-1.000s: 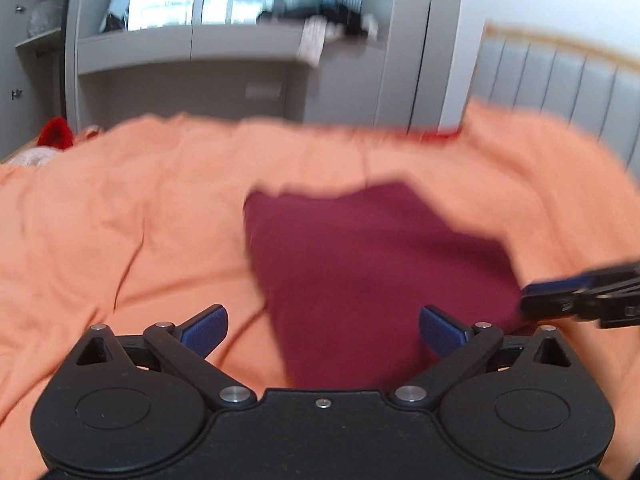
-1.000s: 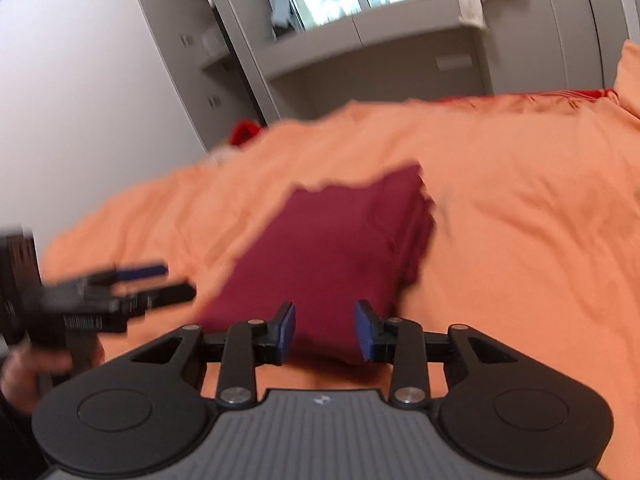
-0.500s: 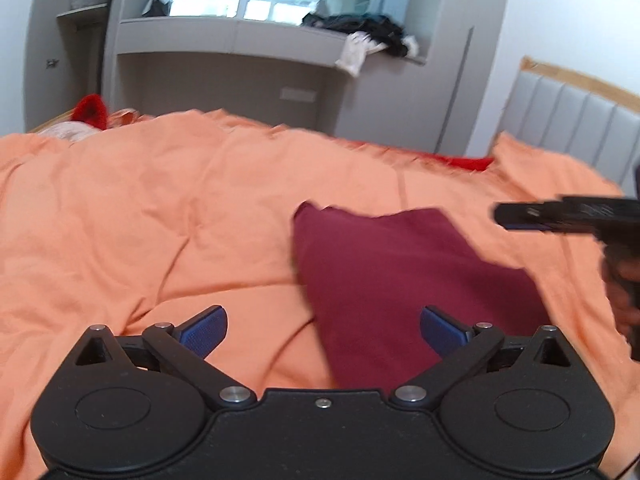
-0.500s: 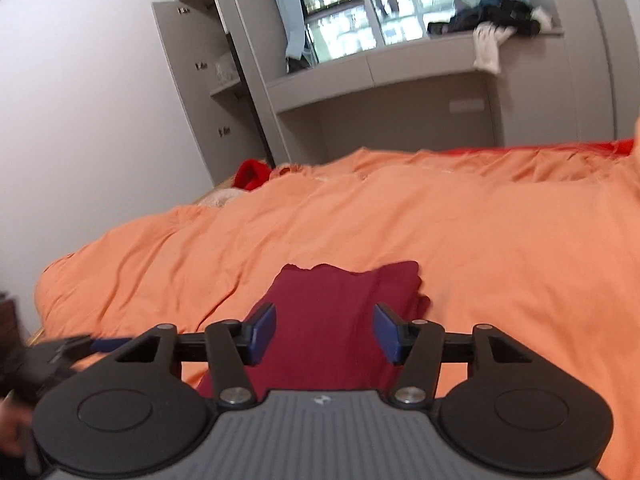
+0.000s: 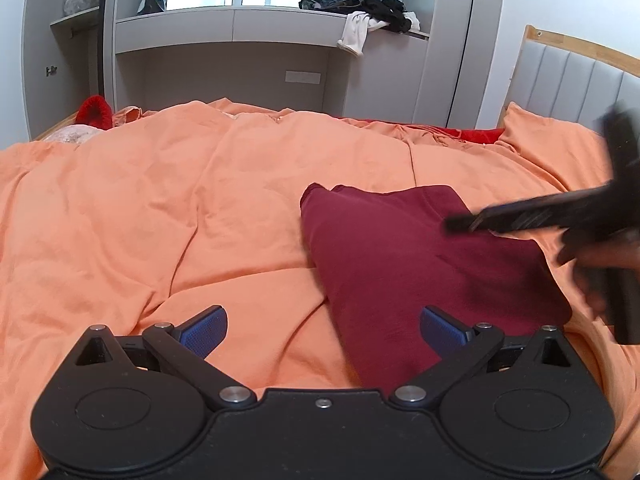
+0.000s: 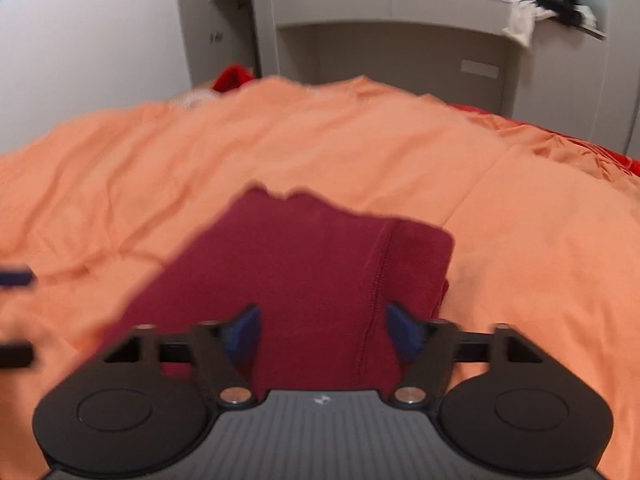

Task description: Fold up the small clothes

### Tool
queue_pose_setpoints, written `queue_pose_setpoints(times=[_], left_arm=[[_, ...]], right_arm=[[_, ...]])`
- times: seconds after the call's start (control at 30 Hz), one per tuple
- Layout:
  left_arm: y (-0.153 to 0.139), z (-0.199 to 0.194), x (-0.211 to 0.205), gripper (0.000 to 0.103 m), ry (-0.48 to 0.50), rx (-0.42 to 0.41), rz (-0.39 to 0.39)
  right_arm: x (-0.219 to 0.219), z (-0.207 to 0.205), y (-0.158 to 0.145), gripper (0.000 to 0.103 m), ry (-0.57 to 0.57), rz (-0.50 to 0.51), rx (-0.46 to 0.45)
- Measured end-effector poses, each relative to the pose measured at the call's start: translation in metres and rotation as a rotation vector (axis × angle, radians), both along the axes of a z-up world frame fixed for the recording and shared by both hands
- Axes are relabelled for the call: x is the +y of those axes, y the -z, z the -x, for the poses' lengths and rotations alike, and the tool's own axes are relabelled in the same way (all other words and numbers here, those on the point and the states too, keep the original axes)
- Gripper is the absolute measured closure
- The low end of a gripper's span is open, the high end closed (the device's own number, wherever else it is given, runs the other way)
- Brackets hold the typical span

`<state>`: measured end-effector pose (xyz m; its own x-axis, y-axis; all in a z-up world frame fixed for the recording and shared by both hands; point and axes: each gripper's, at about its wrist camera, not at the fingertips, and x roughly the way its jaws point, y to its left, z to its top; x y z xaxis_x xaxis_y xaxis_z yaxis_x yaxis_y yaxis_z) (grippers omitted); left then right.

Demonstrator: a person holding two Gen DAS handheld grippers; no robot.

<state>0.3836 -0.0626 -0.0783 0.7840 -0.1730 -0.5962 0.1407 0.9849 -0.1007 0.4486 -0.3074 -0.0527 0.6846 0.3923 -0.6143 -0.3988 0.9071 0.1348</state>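
Our maroon garment [image 5: 420, 264] lies folded mid-frame on the bed [image 5: 160, 208]; both tongs, left [image 5: 323, 326] and right [image 6: 322, 330], gape wide, empty; little seems left.

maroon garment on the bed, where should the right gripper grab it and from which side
Probably the stitched, folded edge of the maroon garment, on its right side, coming in low from the near edge. The layers stack thickest there, giving the open right gripper something to pinch, while the rest lies flat on the orange duvet. The open left gripper could take the opposite near corner.
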Motion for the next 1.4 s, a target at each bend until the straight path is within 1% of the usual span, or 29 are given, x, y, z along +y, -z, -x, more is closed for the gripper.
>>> queue_pose_setpoints(times=[0.03, 0.07, 0.13, 0.2, 0.27, 0.33, 0.47, 0.53, 0.63, 0.67, 0.7, 0.8, 0.83, 0.9, 0.97, 1.03, 1.1, 1.17, 1.3, 1.37, 1.4], left_arm=[[-0.002, 0.003, 0.0, 0.001, 0.001, -0.006, 0.0], [-0.003, 0.005, -0.001, 0.001, 0.0, -0.01, -0.004], [-0.007, 0.01, -0.003, 0.001, -0.002, -0.017, -0.017], [-0.011, 0.016, -0.006, 0.001, 0.005, -0.014, -0.021], [-0.017, 0.024, -0.01, 0.001, 0.026, -0.013, -0.013], [-0.023, 0.034, -0.015, 0.001, 0.048, -0.024, -0.01], [-0.029, 0.054, -0.03, 0.001, 0.067, -0.066, -0.034], [-0.029, 0.062, -0.037, 0.001, 0.068, -0.08, -0.055], [-0.026, 0.066, -0.048, 0.001, 0.084, -0.069, -0.079], [-0.025, 0.066, -0.051, 0.001, 0.096, -0.064, -0.081], [-0.024, 0.066, -0.053, 0.001, 0.099, -0.061, -0.081], [-0.023, 0.063, -0.054, 0.001, 0.089, -0.051, -0.049], [-0.023, 0.062, -0.053, 0.001, 0.089, -0.054, -0.028], [-0.025, 0.061, -0.051, 0.001, 0.086, -0.063, -0.001], [-0.025, 0.06, -0.051, 0.001, 0.076, -0.054, 0.0], [-0.024, 0.057, -0.052, 0.001, 0.075, -0.027, -0.012], [-0.022, 0.055, -0.054, 0.001, 0.081, -0.014, -0.015], [-0.02, 0.053, -0.055, 0.001, 0.084, -0.006, -0.013], [-0.017, 0.047, -0.054, 0.001, 0.117, 0.013, -0.005], [-0.018, 0.038, -0.048, 0.001, 0.13, 0.027, 0.03], [-0.018, 0.029, -0.041, 0.001, 0.129, 0.041, 0.07]], right_arm=[[-0.005, 0.015, -0.014, 0.008, 0.027, -0.026, -0.03], [-0.009, 0.032, -0.027, 0.002, 0.038, -0.042, -0.072], [-0.017, 0.076, -0.051, 0.0, 0.057, -0.036, -0.177], [-0.02, 0.119, -0.065, 0.0, 0.084, 0.004, -0.249], [-0.023, 0.156, -0.067, 0.0, 0.122, 0.029, -0.298], [-0.026, 0.184, -0.062, 0.0, 0.17, 0.038, -0.324], [-0.031, 0.214, -0.038, 0.0, 0.225, 0.064, -0.35], [-0.034, 0.217, -0.025, 0.0, 0.247, 0.085, -0.342], [-0.038, 0.207, -0.015, 0.0, 0.242, 0.073, -0.235], [-0.04, 0.205, -0.013, 0.0, 0.245, 0.062, -0.217], [-0.042, 0.204, -0.012, 0.0, 0.254, 0.061, -0.208], [-0.046, 0.204, -0.01, 0.0, 0.287, 0.111, -0.206], [-0.048, 0.205, -0.011, 0.0, 0.292, 0.114, -0.207], [-0.055, 0.207, -0.017, 0.0, 0.279, 0.085, -0.196], [-0.063, 0.21, -0.029, 0.0, 0.271, 0.05, -0.181], [-0.066, 0.21, -0.041, 0.0, 0.269, 0.052, -0.172], [-0.066, 0.206, -0.05, 0.0, 0.257, 0.068, -0.192], [-0.065, 0.2, -0.051, 0.0, 0.258, 0.084, -0.199], [-0.066, 0.183, -0.046, 0.0, 0.23, 0.069, -0.163], [-0.066, 0.169, -0.046, 0.0, 0.217, 0.059, -0.146], [-0.067, 0.158, -0.047, 0.0, 0.208, 0.045, -0.124]])
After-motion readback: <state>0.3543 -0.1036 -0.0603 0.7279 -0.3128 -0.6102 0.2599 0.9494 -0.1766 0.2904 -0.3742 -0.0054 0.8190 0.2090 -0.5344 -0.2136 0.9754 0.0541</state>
